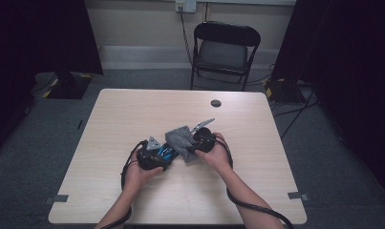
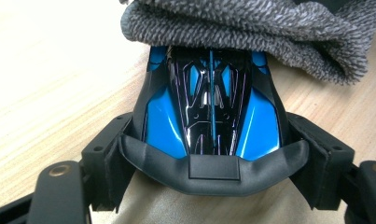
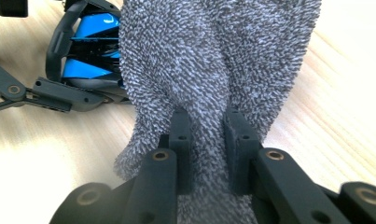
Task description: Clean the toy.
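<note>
Left gripper [image 1: 157,153], just left of centre in the high view: jaws clamped wide on the glossy blue-and-black toy car body [image 2: 212,114], pads pressed against both flanks near the rear spoiler. In the left gripper view, car centred in the frame, nose pointing to the top edge, spoiler at the bottom between the pads.

Right gripper [image 1: 192,145], just right of centre in the high view: jaws nearly together, pinching a fold of the grey terry-pile cloth [image 3: 213,70]. In the right gripper view, cloth rising from the pads at lower centre and spreading across the top of the frame, draped over one end of the car at upper left. In the left gripper view, same cloth across the top edge, covering the car's nose and blocking sight of it.

Cloth and car touching; both at the centre of the light wood-grain tabletop [image 1: 133,109] in the high view, between the two hands. Forearms entering from the bottom edge, black cables trailing from each gripper.

Surroundings in the high view: small round dark grommet [image 1: 216,103] in the tabletop above and right of the grippers, well apart from them. Black folding chair [image 1: 223,52] at top centre beyond the table. Dark curtains at upper left and upper right. Grey carpet around the table, cables on the floor at right.
</note>
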Tool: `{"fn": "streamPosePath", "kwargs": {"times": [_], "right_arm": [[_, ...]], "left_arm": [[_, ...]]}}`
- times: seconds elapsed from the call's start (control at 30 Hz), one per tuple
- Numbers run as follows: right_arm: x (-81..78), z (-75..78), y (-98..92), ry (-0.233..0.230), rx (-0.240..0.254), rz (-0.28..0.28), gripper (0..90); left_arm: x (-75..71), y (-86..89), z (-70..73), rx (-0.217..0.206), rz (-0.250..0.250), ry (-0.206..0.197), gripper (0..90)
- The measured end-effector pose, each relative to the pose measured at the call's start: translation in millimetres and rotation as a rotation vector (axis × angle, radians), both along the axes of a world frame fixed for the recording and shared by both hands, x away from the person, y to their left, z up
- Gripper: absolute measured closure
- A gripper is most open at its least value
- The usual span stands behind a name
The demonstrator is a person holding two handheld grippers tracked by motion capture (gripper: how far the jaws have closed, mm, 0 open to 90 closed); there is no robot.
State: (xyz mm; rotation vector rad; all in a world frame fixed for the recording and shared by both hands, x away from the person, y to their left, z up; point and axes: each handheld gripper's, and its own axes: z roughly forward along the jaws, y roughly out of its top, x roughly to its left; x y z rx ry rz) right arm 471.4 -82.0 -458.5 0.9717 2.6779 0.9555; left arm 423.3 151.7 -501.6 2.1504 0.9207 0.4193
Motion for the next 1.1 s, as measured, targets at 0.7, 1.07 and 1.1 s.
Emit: {"fn": "streamPosePath", "kwargs": {"times": [0.7,1.07,1.1], "right_arm": [[12.1,-6.6,-20.7,0.009,-0.016,-0.074,75.4],[18.5,-6.8,-27.8,-0.001,-0.040,-0.094,75.4],[18.9,-6.9,-29.1,-0.002,-0.039,-0.096,75.4]], "left_arm": [[0.0,0.0,0.0,0.000,0.000,0.000,24.0],[0.0,0.0,0.0,0.000,0.000,0.000,24.1],[0.0,0.0,0.0,0.000,0.000,0.000,24.0]]}}
